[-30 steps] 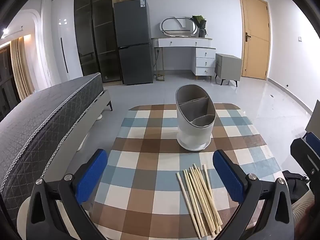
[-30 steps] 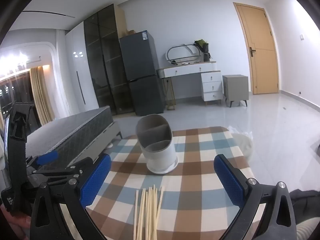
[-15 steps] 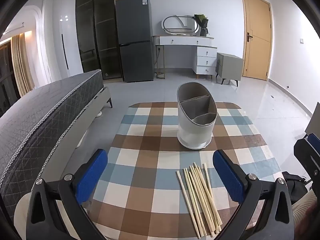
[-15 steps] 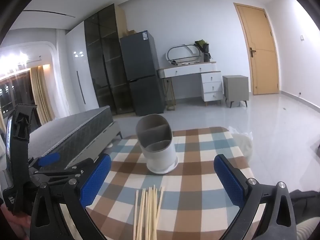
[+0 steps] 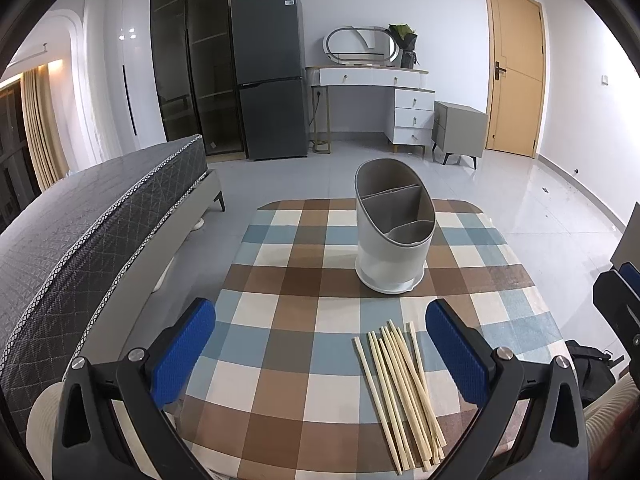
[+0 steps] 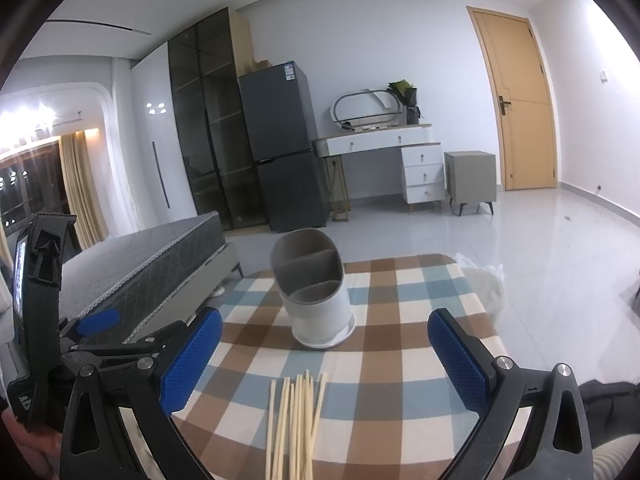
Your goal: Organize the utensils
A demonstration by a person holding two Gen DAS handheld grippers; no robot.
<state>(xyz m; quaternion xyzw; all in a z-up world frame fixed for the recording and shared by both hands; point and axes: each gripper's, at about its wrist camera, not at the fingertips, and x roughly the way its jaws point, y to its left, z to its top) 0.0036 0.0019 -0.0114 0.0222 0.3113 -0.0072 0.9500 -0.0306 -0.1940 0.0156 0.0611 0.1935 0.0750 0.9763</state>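
Observation:
Several pale wooden chopsticks lie in a loose bundle on the checked tablecloth, near its front right. Behind them stands a grey and white utensil holder with three empty compartments. My left gripper is open above the cloth's front half, the chopsticks lying just inside its right finger. In the right wrist view the chopsticks lie under my open right gripper, with the holder beyond. Nothing is held. The left gripper's body shows at that view's left edge.
A dark quilted bed runs along the table's left side. Grey tiled floor surrounds the table. A fridge, white dresser and wooden door stand at the far wall. A black bag lies on the floor at the right.
The left wrist view has tilted up slightly, so the holder and table sit a little lower in frame. Both grippers stay open and the chopsticks have not moved.

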